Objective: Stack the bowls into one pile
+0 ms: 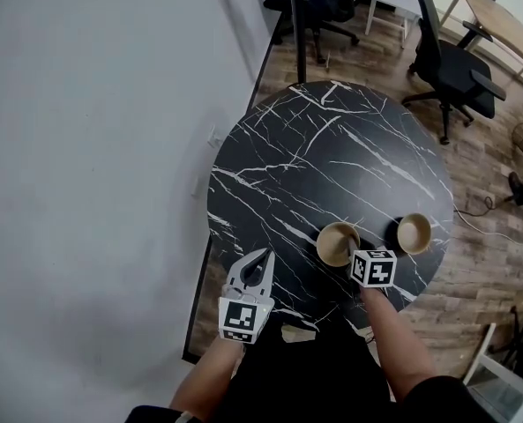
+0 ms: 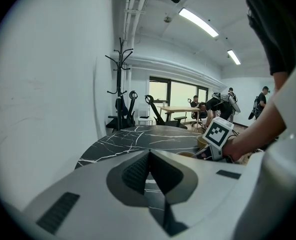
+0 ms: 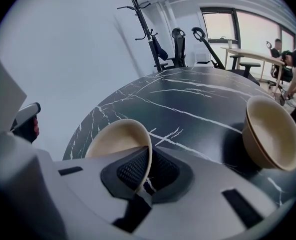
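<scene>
Pinching the rim of the held bowl (image 3: 113, 141), my right gripper (image 3: 148, 160) has its pads pressed on the thin wall from inside and outside, so the jaws stand almost together with only that rim between them. The bowl's body lies left of the jaws in the right gripper view. The second bowl (image 3: 270, 134) sits at the right edge of that view, apart from the held one, with bare table (image 3: 197, 109) between them. So I judge the carry must go rightward, then down into that open mouth. Both bowls are round, so no axis matters. My left gripper (image 1: 261, 259), at the lower left of the head view, is pressed together on nothing and farther from both bowls.
</scene>
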